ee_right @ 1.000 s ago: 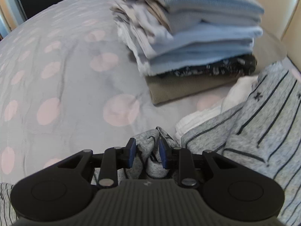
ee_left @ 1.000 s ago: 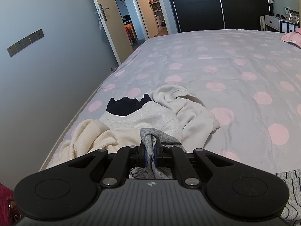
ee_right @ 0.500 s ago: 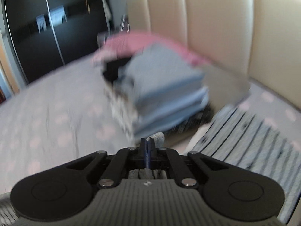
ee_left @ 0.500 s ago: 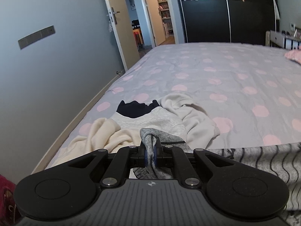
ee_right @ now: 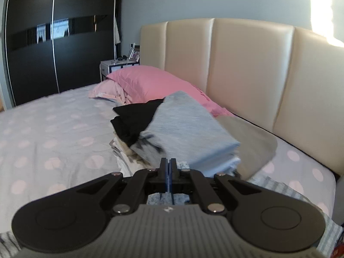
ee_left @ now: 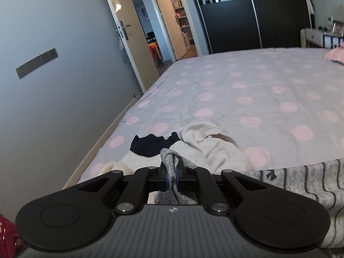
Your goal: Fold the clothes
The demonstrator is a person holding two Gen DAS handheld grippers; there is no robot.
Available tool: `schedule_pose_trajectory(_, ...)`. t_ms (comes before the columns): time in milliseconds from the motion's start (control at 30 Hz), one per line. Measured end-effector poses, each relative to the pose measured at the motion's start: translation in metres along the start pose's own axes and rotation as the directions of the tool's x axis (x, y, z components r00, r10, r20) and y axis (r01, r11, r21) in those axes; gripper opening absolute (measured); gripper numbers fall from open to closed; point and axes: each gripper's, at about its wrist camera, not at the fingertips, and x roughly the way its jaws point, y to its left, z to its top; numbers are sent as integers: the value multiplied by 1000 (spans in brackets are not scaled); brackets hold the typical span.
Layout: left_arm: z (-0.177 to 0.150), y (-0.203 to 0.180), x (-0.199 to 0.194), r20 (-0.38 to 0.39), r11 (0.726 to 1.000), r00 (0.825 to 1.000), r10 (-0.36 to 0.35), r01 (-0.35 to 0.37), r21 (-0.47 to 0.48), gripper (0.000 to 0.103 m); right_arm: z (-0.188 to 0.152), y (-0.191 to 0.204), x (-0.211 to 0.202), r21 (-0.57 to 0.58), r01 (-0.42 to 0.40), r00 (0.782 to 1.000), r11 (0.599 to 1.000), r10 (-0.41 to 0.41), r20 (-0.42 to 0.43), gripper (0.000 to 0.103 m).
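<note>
Two grippers pinch the grey striped garment [ee_left: 301, 185] above the bed [ee_left: 247, 90]: left gripper [ee_left: 171, 174], right gripper [ee_right: 168, 177]. Folded stack [ee_right: 185, 129] is complete; unfolded pile [ee_left: 200, 144] remains.

We are looking at a home bedroom: a bed [ee_left: 247, 90] in polka-dot sheets, a padded headboard [ee_right: 247, 64], a pink pillow [ee_right: 150, 81], a dark sliding wardrobe [ee_right: 53, 43], and an open door [ee_left: 126, 34].
</note>
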Motion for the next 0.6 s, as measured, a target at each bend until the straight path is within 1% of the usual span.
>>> schedule_pose_trajectory(100,12,-15,34,-23,999,999,34,-34,16,4,3,30,33,-29,8,1000,1000,-8,-6,1)
schedule_pose_trajectory(200,18,-30,66,-53,999,997,47,-46,24,4,5,60,67,-62,20,1000,998,-21,-11,1)
schedule_pose_trajectory(300,16,-47,93,-86,998,995,48,-44,47,4,2,83,99,-87,45,999,995,-47,-24,1)
schedule_pose_trajectory(367,10,-54,108,-122,998,992,21,-13,64,5,-3,96,119,-105,65,997,992,-70,-40,1)
schedule_pose_trajectory(433,4,-60,119,-155,996,988,-18,32,87,10,-10,103,136,-125,74,995,989,-82,-64,1)
schedule_pose_trajectory(500,-2,-62,121,-162,991,985,-60,78,106,19,-15,107,146,-142,70,993,987,-83,-87,2)
schedule_pose_trajectory(533,-3,-61,120,-160,989,985,-68,87,116,22,-17,107,150,-149,69,992,986,-84,-95,3)
schedule_pose_trajectory(567,-3,-60,118,-156,988,985,-71,91,126,27,-18,106,151,-158,77,991,984,-93,-98,4)
schedule_pose_trajectory(600,-4,-58,113,-153,986,985,-84,104,130,35,-19,105,152,-164,82,990,983,-100,-101,9)
